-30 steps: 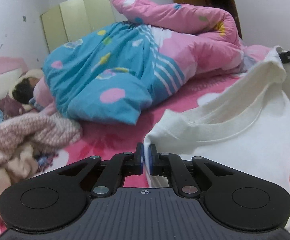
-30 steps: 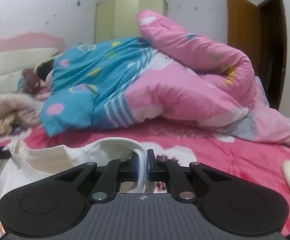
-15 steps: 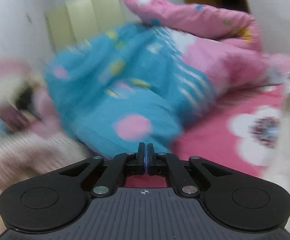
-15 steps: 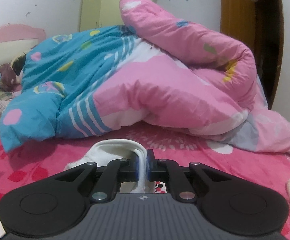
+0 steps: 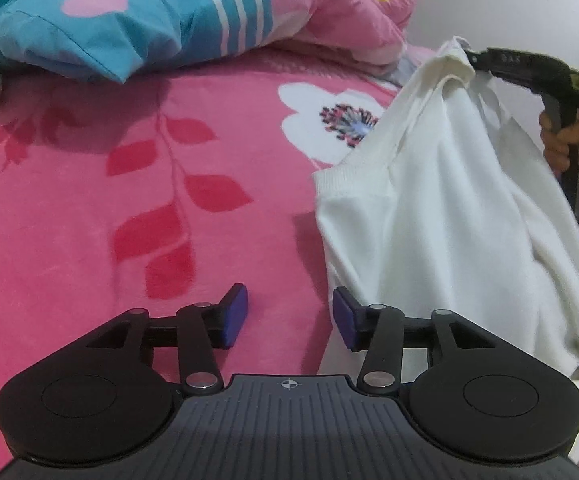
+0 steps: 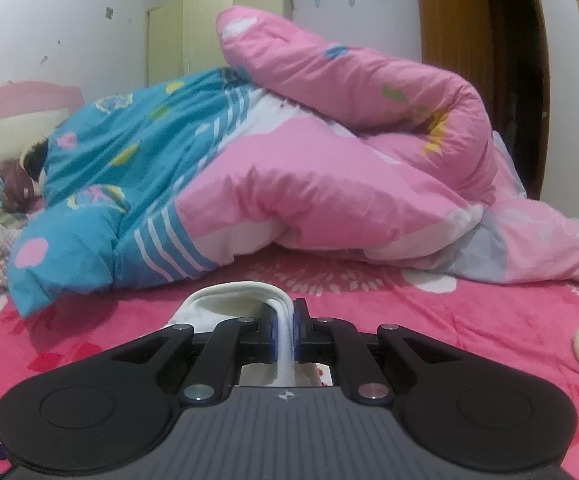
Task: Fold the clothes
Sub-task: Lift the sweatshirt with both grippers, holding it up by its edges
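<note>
Judging by how the white garment hangs, folding has barely begun: it dangles unfolded over the pink flowered bed, lifted at one corner by the right tongs, which are clenched on a doubled band of its fabric. The left tongs have just been opening and stand released, nothing between the pads, just beside the garment's near edge. Laying it flat and every fold remain. No brand, label or writing is readable.
</note>
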Tool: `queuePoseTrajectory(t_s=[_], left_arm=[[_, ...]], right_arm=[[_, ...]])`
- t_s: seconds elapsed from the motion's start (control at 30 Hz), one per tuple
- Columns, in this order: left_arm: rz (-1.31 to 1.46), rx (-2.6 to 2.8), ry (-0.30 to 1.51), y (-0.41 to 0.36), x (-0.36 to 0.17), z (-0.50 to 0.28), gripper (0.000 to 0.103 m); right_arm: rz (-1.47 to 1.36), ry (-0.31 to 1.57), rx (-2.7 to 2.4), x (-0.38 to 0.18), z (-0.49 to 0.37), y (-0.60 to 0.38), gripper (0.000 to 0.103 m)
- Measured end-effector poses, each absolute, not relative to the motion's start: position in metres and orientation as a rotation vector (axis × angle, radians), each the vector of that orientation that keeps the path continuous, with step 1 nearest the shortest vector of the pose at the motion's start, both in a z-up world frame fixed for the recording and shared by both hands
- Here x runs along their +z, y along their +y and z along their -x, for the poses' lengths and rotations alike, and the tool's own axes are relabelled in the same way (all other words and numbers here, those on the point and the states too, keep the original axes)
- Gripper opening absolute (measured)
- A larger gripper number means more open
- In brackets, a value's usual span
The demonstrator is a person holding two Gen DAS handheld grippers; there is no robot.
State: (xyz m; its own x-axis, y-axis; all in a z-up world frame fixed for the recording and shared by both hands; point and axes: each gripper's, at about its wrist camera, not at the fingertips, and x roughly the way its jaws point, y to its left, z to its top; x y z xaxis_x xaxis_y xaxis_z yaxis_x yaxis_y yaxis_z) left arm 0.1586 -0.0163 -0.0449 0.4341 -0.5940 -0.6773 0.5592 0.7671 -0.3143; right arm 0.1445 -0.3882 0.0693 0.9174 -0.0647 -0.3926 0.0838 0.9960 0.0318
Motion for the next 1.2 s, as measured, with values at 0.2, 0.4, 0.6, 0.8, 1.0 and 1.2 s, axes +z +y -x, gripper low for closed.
queuePoseTrajectory(t_s=[0.2,0.4,0.6,0.8,1.0,1.2], left_arm=[[0.295,-0.748,0.868,0.011,-0.043,-0.151,0.062],[0.239,-0.785,0.910,-0.008,-0.054,-0.142,0.066],[0.169,-0.682,0.906,-0.020,-0.056,-0.137,0.030],[0.058,-0.539,0.820,-0.027,-0.036,-0.114,0.005],[-0.105,-0.369,0.597,-0.029,0.005,-0.083,0.004],[-0.168,-0.300,0.474,-0.026,0.046,-0.097,0.004]], right_arm=[[-0.056,0.375,-0.071,0.083,-0.128,-0.391,0.006],[-0.067,0.372,-0.078,0.088,-0.118,-0.388,0.006],[-0.048,0.351,-0.075,0.101,-0.105,-0.380,0.006],[-0.014,0.319,-0.067,0.117,-0.090,-0.368,0.006],[-0.014,0.264,-0.081,0.137,-0.073,-0.362,0.006],[-0.036,0.222,-0.091,0.154,-0.071,-0.367,0.006]])
